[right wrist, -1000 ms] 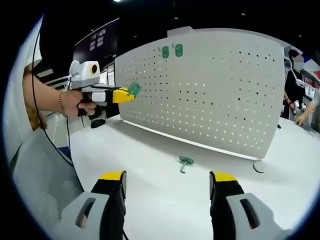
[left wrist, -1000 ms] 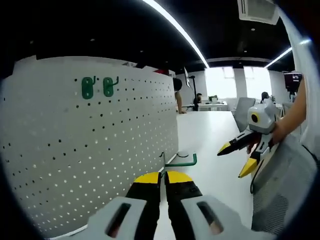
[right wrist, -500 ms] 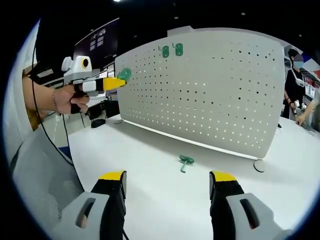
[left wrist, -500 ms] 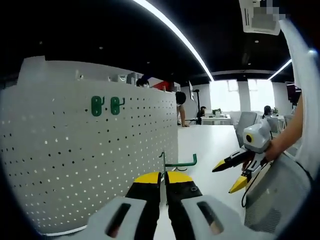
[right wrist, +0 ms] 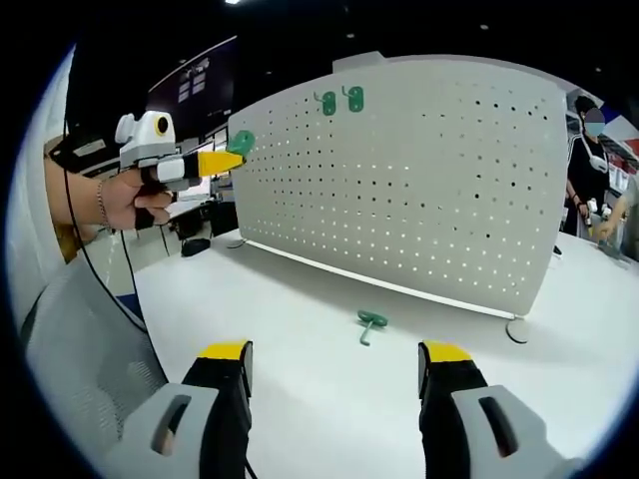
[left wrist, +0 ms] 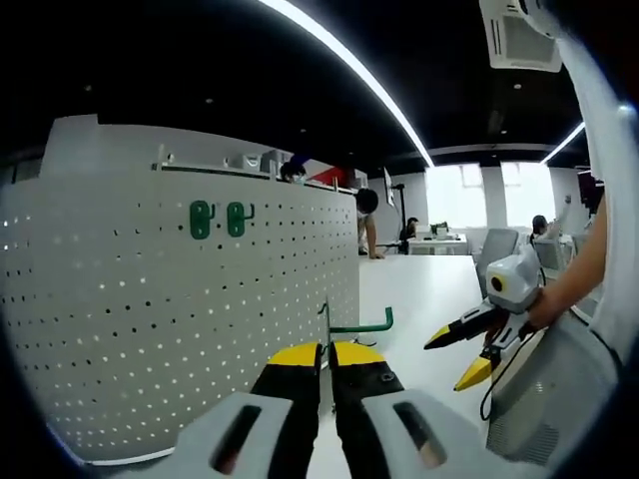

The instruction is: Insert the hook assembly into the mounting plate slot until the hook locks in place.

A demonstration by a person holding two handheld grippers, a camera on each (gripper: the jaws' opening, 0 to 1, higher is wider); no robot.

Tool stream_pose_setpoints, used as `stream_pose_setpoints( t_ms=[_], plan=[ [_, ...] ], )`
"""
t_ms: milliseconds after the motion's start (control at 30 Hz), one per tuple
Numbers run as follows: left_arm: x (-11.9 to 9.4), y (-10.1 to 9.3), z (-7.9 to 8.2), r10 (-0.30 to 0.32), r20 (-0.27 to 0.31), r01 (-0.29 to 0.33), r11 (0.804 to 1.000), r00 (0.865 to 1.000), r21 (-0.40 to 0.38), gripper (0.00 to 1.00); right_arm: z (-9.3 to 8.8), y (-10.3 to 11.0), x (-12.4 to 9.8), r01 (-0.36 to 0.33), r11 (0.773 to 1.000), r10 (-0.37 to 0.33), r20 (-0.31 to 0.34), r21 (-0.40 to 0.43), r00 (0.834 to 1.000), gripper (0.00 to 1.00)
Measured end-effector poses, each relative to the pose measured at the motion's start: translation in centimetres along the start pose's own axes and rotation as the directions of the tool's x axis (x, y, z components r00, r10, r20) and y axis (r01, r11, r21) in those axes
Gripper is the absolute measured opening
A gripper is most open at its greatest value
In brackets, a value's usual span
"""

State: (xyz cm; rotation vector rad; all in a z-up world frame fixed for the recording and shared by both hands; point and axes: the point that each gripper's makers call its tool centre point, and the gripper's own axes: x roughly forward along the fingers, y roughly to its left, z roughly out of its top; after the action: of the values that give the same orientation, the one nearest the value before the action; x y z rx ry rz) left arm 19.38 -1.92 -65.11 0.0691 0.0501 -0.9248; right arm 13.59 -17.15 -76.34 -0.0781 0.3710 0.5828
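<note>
L tool [left wrist: 326, 351] clamped on green hook [left wrist: 355, 325], near pegboard [left wrist: 150, 329] w/ 2 hooks mounted at 12 [left wrist: 219, 220]. R tool [right wrist: 334, 361] jaws apart, spare hook [right wrist: 370, 322] on desk [right wrist: 300, 399]. Risk: tilted pegs miss holes, no lock.

Green hook [left wrist: 351, 326] base hidden between closed tips of left gripper [left wrist: 326, 356]; pegboard [left wrist: 180, 309] lower edge cut off in the left gripper view; two mounted hooks [right wrist: 340, 101] too small for detail.

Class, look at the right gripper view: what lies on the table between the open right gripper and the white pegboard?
One loose green hook lies on the white table between the right gripper and the pegboard; otherwise that stretch is bare.
</note>
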Motion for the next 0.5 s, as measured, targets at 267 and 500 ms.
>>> stream_pose_setpoints(
  t_ms=[267,500],
  plan=[
    [0.1,-0.2,-0.1,-0.001,-0.001,0.001,1.0,1.0,-0.002,0.03,3.3,0.6,-0.8,-0.021,1.0,0.022,0.139,-0.015,0.99,0.65],
    [0.1,-0.2,-0.3,0.001,-0.005,-0.001,1.0,1.0,0.004,0.03,6.2,1.6,-1.8,-0.052,0.998,0.06,0.281,-0.037,0.958,0.65]
  ],
)
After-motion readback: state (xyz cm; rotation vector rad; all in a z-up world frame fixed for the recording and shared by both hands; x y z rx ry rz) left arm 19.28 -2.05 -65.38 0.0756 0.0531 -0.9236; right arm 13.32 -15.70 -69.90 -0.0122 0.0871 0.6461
